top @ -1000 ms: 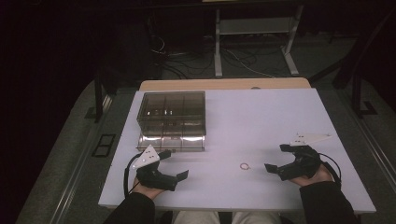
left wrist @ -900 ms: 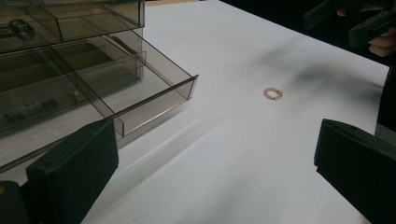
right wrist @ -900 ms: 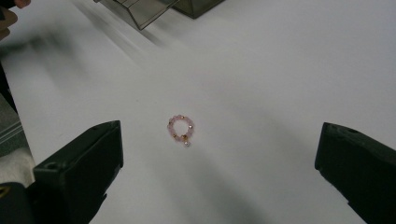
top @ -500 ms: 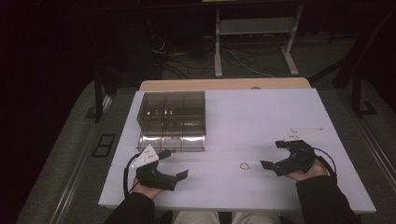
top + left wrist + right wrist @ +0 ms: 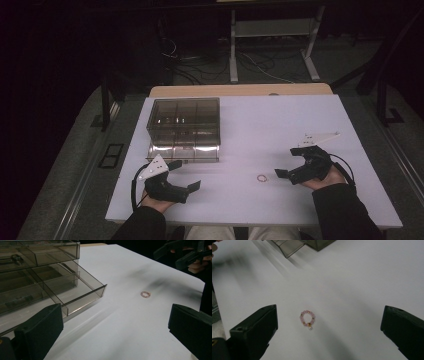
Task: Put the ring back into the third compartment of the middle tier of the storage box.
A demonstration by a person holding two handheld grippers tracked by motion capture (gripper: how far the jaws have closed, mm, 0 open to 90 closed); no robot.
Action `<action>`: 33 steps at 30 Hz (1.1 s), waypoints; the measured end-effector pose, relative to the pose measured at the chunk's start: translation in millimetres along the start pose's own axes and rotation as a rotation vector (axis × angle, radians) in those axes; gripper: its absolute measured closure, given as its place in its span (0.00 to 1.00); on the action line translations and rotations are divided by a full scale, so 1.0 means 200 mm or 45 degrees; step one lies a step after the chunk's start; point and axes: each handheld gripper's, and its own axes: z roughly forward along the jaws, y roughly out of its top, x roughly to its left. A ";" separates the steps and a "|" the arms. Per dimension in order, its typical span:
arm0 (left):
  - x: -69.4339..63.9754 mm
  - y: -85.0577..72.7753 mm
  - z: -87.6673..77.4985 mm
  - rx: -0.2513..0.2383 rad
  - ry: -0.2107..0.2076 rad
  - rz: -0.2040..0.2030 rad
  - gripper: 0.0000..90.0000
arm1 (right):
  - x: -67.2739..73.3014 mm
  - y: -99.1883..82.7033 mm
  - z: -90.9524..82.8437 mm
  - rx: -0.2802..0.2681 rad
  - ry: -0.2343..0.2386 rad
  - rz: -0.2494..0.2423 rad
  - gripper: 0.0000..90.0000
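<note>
A small pink beaded ring (image 5: pixel 262 177) with a tiny pearl charm lies on the white table (image 5: pixel 260 125). In the right gripper view the beaded ring (image 5: pixel 307 317) sits just ahead of my open right gripper (image 5: pixel 329 330), between its jaws and nearer the left one. From above, the right gripper (image 5: pixel 286 163) is just right of the ring, touching nothing. My left gripper (image 5: pixel 186 175) is open and empty in front of the smoky clear drawer box (image 5: pixel 183 120), whose bottom drawer (image 5: pixel 75 290) is pulled out. The left gripper (image 5: pixel 115 335) faces the ring (image 5: pixel 145 293).
The drawer box (image 5: pixel 317 243) has several compartments with small dark items inside. The other hand's gripper (image 5: pixel 185 252) shows at the top right of the left gripper view. A wooden strip (image 5: pixel 240 90) edges the table's far side; dark floor with cables lies beyond.
My right gripper has moved a little left and forward, closer to the ring. The left gripper, the ring and the drawer box have stayed put.
</note>
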 end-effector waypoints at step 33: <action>0.01 0.01 -0.01 -0.026 -0.006 -0.013 0.00 | 0.00 0.01 0.24 0.155 0.053 -0.057 0.00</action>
